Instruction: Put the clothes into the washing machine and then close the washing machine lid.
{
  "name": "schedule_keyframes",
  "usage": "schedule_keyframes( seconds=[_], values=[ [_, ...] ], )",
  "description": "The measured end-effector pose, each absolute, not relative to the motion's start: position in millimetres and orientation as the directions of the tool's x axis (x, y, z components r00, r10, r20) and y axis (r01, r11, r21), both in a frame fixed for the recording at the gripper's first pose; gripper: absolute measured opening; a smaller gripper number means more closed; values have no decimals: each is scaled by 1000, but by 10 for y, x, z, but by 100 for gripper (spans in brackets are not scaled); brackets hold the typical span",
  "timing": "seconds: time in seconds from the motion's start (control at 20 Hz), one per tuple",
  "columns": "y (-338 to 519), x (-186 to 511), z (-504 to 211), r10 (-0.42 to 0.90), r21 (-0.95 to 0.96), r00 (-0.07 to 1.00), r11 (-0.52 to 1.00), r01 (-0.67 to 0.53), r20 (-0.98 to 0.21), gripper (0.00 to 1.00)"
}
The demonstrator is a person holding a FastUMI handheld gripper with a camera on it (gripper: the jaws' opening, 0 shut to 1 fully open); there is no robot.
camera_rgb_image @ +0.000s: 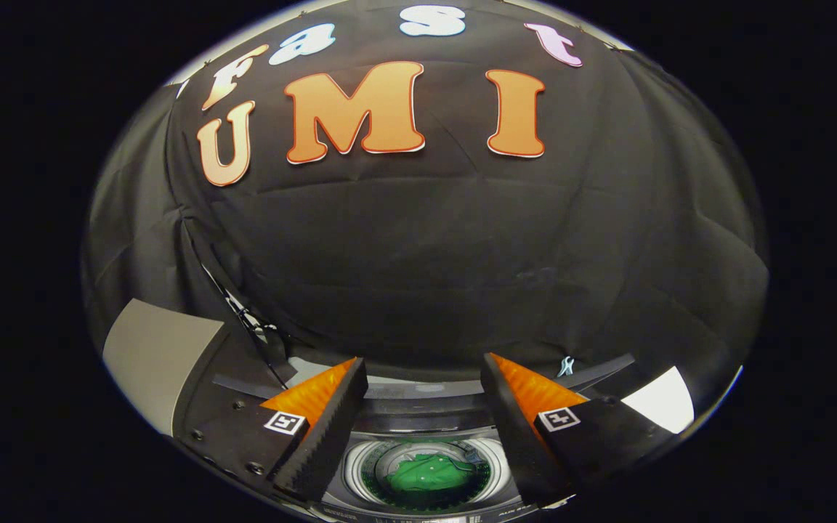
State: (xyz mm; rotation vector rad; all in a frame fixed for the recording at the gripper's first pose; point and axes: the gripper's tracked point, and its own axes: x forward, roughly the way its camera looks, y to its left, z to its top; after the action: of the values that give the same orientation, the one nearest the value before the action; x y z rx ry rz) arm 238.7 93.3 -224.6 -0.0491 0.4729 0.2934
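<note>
The green clothes (424,473) lay in the washing machine (418,485) at the bottom middle, the claw (422,378) spread apart and empty above, so the lid might stay unshut.

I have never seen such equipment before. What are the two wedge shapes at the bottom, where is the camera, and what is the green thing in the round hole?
The camera rides on a hand-held gripper and looks forward along its two fingers; those are the wedge shapes. They stand apart, open, and hold nothing. Between and below them you look down into a top-loading washing machine. The round hole is its drum, and the green thing is a piece of clothing lying inside it. Behind the machine hangs the booth's black cloth wall. The pale grey panel beside the left finger may be the raised lid, but I cannot tell.
</note>
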Motion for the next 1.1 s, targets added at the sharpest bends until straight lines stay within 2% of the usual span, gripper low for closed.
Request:
schedule_keyframes(
  seconds=[0.45, 0.8, 1.1],
  values=[
    [810, 1953, -2417, 259, 22, 840, 959, -283, -476, 100],
    [527, 1280, -3284, 187, 11, 752, 972, -233, -633, 100],
    [378, 970, -3348, 161, 35, 749, 983, -181, -643, 100]
  ],
)
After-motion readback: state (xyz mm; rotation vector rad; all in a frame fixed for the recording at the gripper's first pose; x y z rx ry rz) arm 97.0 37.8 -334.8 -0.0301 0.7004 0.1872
